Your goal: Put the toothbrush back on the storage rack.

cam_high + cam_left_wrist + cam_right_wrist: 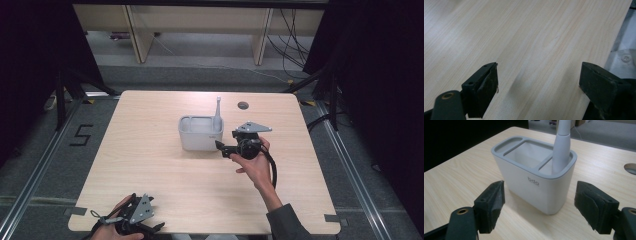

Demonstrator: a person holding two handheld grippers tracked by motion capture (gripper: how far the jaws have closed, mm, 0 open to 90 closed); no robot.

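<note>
The holder (200,133) stands near the middle of the desk (150,165), closer to its far edge. The brush handle (218,112) stands upright in the holder's right compartment.

Even overhead light falls on the pale table (165,165), while black curtains on both sides stay nearly unlit. The white caddy (534,177) casts a soft shadow at its near base. Both gripper views are slightly soft, their near black pads blurred; no harsh glare.
</note>
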